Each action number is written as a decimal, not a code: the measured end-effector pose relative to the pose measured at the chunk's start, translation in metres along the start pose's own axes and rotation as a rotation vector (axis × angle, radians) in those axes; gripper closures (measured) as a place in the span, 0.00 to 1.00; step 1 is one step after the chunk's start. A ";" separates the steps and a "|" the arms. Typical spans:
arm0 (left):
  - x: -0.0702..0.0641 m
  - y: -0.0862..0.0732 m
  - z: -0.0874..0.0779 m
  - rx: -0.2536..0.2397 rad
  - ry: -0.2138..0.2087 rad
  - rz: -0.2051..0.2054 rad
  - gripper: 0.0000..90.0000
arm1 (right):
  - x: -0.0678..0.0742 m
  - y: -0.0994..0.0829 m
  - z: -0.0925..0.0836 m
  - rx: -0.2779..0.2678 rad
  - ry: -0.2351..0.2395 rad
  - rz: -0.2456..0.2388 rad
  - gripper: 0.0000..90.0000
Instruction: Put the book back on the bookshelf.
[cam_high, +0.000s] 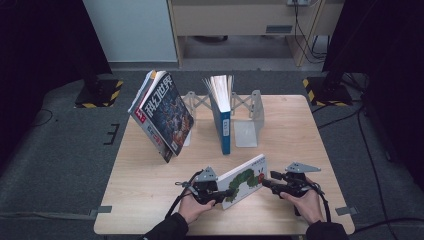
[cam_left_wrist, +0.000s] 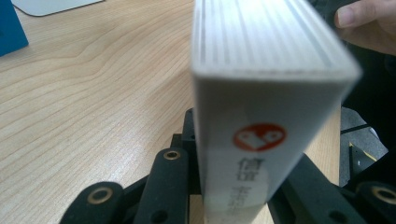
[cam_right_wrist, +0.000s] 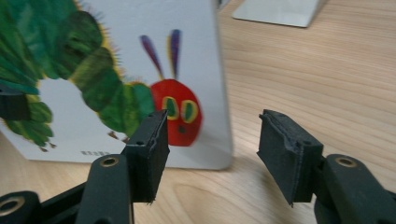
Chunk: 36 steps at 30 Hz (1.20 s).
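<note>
Standing on its lower edge near the front of a pale, wood-grained desk (cam_high: 150, 200), a thick white board book (cam_high: 244, 181) is seen with a green caterpillar painted across its glossy cover, the red head with yellow-green eyes and purple feelers turned toward the right gripper (cam_high: 270, 183). The book's stiff pages are shown as stacked grey-lined layers in the left gripper view, where its white spine carries a round red emblem with a white shape and grey printed characters too blurred to be read. The spine end is clamped between the black fingers (cam_left_wrist: 166, 186) of the left gripper (cam_high: 225, 192), one on each cover. The right gripper's ribbed, square-ended fingers (cam_right_wrist: 152, 149) are held moderately apart just beside the book's far end, with nothing between them and no contact made. Farther back, a metal expanding rack (cam_high: 248, 117) holds a blue book (cam_high: 222, 117) upright, while a magazine (cam_high: 162, 115) with large white Chinese characters on its dark cover is leaned at the left.
</note>
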<state>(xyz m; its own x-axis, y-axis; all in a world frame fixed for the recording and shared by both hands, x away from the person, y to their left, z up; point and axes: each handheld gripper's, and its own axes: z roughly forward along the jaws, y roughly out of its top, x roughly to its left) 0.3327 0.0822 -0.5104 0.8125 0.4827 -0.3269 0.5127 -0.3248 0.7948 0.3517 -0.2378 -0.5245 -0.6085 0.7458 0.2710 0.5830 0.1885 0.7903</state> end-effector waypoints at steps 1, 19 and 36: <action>0.000 0.000 0.000 -0.003 0.003 -0.002 0.82 | -0.001 0.000 -0.001 -0.002 -0.011 0.008 0.45; -0.005 0.014 -0.016 -0.039 0.016 -0.018 0.83 | -0.032 -0.006 -0.020 0.100 -0.294 -0.065 0.32; -0.004 0.032 -0.042 -0.137 0.064 -0.045 0.83 | -0.046 -0.015 -0.019 0.123 -0.361 -0.052 0.10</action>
<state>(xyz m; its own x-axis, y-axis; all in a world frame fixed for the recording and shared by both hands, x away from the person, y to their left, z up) 0.3344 0.1039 -0.4627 0.7678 0.5469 -0.3337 0.5018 -0.1894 0.8440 0.3603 -0.2873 -0.5383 -0.4234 0.9059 0.0037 0.6300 0.2915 0.7199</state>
